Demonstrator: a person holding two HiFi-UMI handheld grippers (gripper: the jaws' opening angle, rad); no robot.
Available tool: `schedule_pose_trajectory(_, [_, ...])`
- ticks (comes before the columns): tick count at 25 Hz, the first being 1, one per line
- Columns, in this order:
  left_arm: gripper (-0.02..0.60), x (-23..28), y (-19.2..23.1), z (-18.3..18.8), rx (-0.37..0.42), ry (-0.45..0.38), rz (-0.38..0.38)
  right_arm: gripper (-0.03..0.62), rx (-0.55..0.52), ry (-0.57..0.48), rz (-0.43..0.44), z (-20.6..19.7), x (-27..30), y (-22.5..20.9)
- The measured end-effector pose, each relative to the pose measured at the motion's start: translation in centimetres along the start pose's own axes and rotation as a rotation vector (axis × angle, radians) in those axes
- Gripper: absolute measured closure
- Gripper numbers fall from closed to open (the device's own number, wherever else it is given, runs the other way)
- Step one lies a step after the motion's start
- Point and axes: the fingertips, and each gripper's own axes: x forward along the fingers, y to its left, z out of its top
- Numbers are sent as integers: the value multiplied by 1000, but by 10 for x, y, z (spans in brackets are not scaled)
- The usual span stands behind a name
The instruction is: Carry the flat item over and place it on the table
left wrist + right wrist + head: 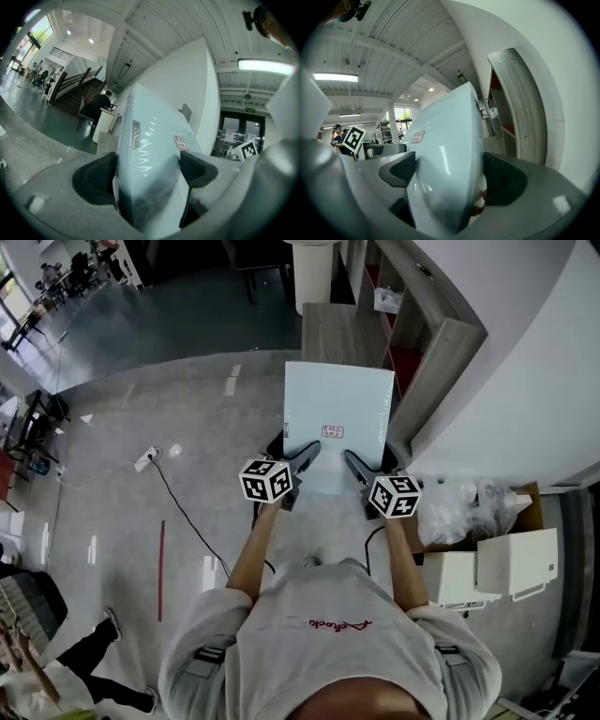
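Note:
A flat pale-blue panel [336,413] wrapped in clear film, with a small red-print label, is held out level in front of me above the floor. My left gripper [302,457] is shut on its near left edge and my right gripper [359,465] is shut on its near right edge. In the left gripper view the panel [152,154] runs up between both dark pads. The right gripper view shows the panel [447,154] clamped the same way. A grey wooden table [339,334] lies just beyond the panel's far edge.
A wood shelf unit [427,343] and a curved white wall [525,352] stand to the right. White boxes and a carton with plastic bags [487,535] sit on the floor at my right. A cable and power strip [150,457] trail on the floor at left.

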Motion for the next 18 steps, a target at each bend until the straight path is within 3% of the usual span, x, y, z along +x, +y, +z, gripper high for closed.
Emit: schedule_pose_trajectory(18, [146, 90, 55, 12, -24, 19, 0, 134, 10, 21, -13, 11, 83, -64])
